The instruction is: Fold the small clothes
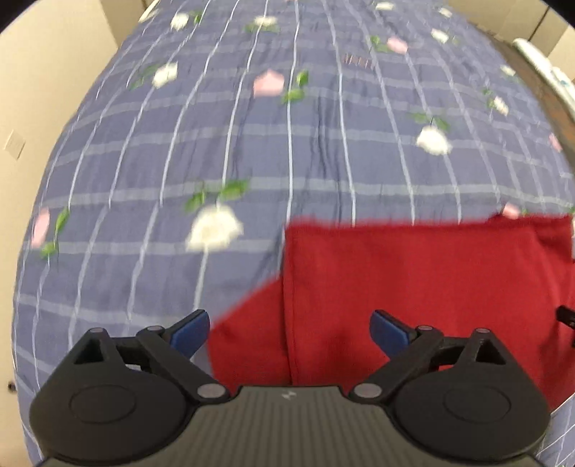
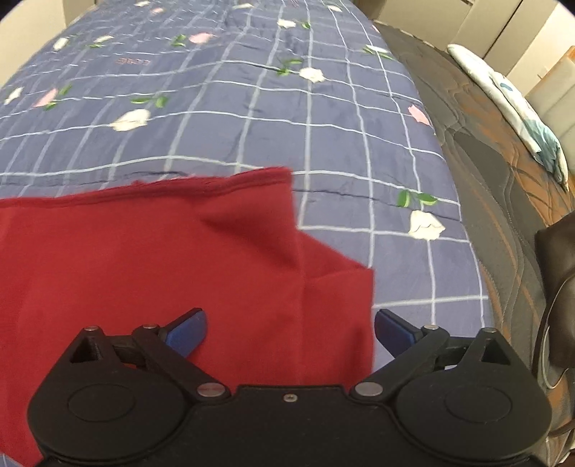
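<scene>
I hold my left gripper [image 1: 289, 332] and right gripper [image 2: 290, 332] spread wide, empty, above the red garment [image 2: 151, 258] on the bedspread [image 2: 251, 107]

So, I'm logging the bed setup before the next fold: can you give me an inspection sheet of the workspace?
Surface: blue checked bedspread with a flower print, lightly creased.
Job's things: red garment lying flat on the bedspread, its side parts already turned in.
Clutter: dark bag-like thing at the right edge of the right wrist view; what it is cannot be told.
Grippers: left gripper open above the garment's left part; right gripper open above its right edge; nothing held.
Cables: a thin dark cord hangs by the dark thing.
Surroundings: bare quilted mattress beyond the bedspread, a floral pillow, cream cupboard panels.
</scene>
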`<state>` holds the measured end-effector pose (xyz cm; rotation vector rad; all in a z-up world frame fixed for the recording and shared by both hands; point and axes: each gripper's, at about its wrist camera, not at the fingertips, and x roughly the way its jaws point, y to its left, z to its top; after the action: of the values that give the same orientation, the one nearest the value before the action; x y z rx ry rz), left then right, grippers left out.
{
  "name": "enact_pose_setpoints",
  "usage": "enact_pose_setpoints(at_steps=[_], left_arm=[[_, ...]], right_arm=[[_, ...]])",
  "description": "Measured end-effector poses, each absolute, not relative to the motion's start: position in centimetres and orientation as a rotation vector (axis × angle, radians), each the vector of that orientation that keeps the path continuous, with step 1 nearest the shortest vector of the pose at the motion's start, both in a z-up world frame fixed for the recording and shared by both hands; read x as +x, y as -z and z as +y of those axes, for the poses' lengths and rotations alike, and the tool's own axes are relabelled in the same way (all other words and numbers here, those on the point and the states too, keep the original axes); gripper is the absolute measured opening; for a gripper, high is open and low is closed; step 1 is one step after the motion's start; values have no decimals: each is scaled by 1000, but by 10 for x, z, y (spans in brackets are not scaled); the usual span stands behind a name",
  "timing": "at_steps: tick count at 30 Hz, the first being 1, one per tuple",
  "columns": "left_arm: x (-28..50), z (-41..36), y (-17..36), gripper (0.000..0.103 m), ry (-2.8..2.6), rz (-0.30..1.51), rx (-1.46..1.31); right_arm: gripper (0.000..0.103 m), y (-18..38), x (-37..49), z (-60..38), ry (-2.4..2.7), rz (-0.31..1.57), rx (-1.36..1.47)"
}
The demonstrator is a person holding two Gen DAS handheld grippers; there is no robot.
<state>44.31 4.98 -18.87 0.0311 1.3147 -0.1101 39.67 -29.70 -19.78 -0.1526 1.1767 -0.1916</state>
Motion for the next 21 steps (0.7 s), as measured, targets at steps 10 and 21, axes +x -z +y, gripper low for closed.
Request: enact_pose_setpoints(at_steps=[10,21], left_arm=[[373,47,220,101,-36,1415,132],[310,52,207,102,-154,1469,51]], right_arm=[[102,210,311,-290,175,1224,-220],[102,214,218,-314,208,1295,-148]])
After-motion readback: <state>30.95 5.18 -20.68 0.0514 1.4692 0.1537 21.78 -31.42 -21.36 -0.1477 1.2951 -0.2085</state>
